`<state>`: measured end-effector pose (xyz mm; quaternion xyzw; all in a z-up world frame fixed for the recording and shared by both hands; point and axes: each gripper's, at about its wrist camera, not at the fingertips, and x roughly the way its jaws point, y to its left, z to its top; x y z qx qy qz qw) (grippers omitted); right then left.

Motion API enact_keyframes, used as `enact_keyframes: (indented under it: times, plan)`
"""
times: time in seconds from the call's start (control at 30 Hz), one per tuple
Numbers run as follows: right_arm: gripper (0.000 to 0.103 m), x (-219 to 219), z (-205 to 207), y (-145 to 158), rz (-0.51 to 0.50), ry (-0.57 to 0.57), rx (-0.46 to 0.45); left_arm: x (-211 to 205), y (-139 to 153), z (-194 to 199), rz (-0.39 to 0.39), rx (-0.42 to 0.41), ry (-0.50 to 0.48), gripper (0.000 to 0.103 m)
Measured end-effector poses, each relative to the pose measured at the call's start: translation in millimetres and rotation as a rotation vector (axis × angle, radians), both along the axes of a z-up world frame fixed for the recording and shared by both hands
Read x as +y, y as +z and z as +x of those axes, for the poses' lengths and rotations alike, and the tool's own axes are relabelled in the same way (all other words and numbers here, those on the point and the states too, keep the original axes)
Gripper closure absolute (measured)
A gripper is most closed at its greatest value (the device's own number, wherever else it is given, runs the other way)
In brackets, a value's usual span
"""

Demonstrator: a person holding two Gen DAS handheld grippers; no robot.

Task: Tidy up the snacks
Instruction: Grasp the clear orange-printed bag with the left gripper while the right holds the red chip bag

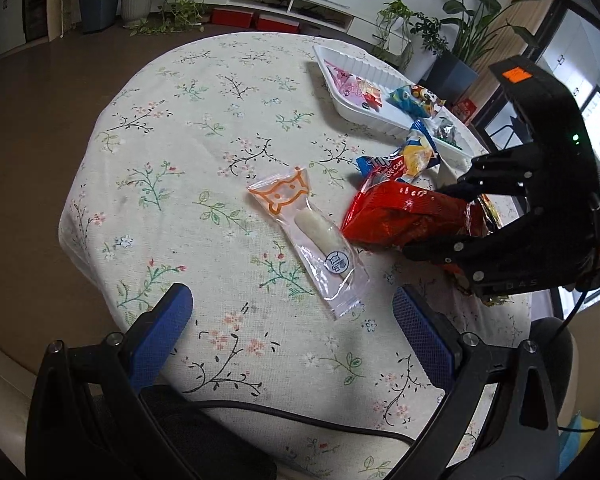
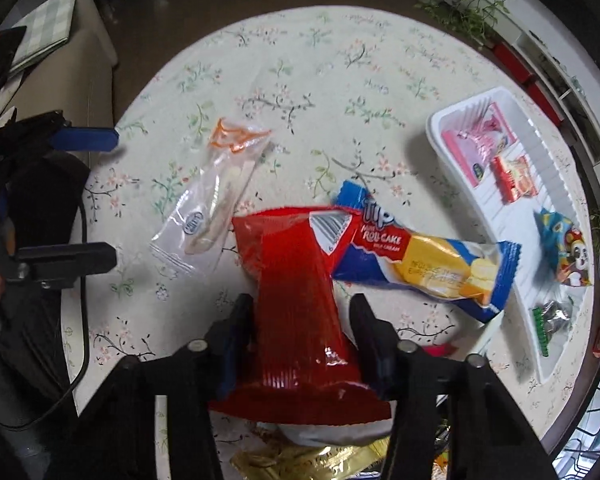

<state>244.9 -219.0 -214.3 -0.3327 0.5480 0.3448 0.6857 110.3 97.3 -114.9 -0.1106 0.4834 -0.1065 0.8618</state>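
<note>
My left gripper (image 1: 292,312) hangs released over the worktop (image 1: 204,128), above the clear packet (image 1: 312,236). My right gripper (image 2: 300,320) clenches the red bag (image 2: 296,280), beside the roll cake (image 2: 424,260) and tray (image 2: 496,200).

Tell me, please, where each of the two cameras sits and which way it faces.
Left wrist: on the left gripper, above the table edge, facing the clear packet; its own open blue jaws and the right gripper show.
Right wrist: on the right gripper, facing down its jaws, shut on the red packet; the left gripper shows at left.
Shared: both packets, roll cake, white tray.
</note>
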Motion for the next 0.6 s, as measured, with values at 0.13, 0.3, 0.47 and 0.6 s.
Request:
enact_keyframes:
  times: [0.13, 0.3, 0.47, 0.6]
  plan:
    - [0.060, -6, 0, 0, 0.046, -0.023, 0.024, -4, -1, 7, 0.017, 0.011, -0.002, 0.002]
    - [0.063, -22, -2, 8, 0.151, -0.095, 0.033, -16, -1, 21, 0.045, 0.030, -0.007, 0.002]
    - [0.064, -41, -13, 24, 0.261, -0.197, -0.052, -26, -2, 40, 0.097, 0.053, 0.001, 0.002]
    - [0.066, -55, -21, 38, 0.373, -0.280, -0.113, -35, -9, 55, 0.138, 0.079, 0.012, 0.002]
